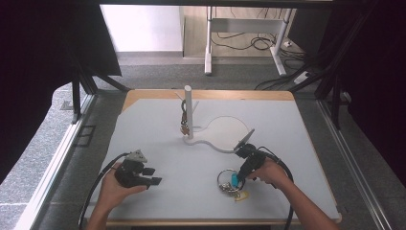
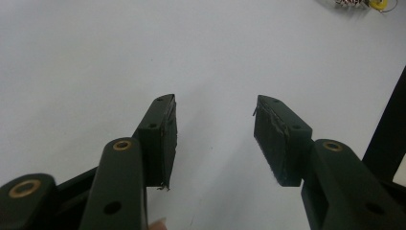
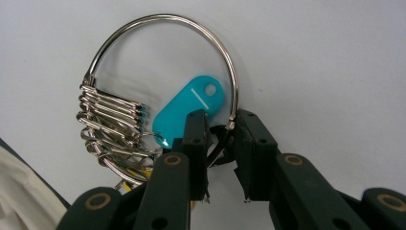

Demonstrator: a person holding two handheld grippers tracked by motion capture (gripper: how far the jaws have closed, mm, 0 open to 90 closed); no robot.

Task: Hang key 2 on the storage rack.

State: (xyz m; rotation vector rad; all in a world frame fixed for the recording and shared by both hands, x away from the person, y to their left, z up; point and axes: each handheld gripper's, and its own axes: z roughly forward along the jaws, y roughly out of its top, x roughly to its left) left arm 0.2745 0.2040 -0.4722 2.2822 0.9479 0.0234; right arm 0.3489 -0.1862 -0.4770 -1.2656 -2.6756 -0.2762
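Observation:
A large metal key ring (image 1: 224,173) (image 3: 191,21) lies on the white table mat (image 1: 158,143), carrying a teal tag (image 1: 234,180) (image 3: 189,112), several small keys (image 3: 107,124) and a yellow tag (image 1: 242,195). My right gripper (image 1: 238,181) (image 3: 221,139) reaches down onto it, jaws pinched close on the ring's wire beside the teal tag. My left gripper (image 1: 153,176) (image 2: 215,139) rests at the front left, open over bare mat with nothing between its fingers. In the left gripper view, the key bunch (image 2: 356,4) sits far off at the top right.
A white upright post (image 1: 188,110) stands at the middle back of the mat, with a small bunch of keys (image 1: 184,122) hanging on it. Its curved white base (image 1: 229,132) spreads to the right. The table's wooden edge (image 1: 210,94) borders the mat.

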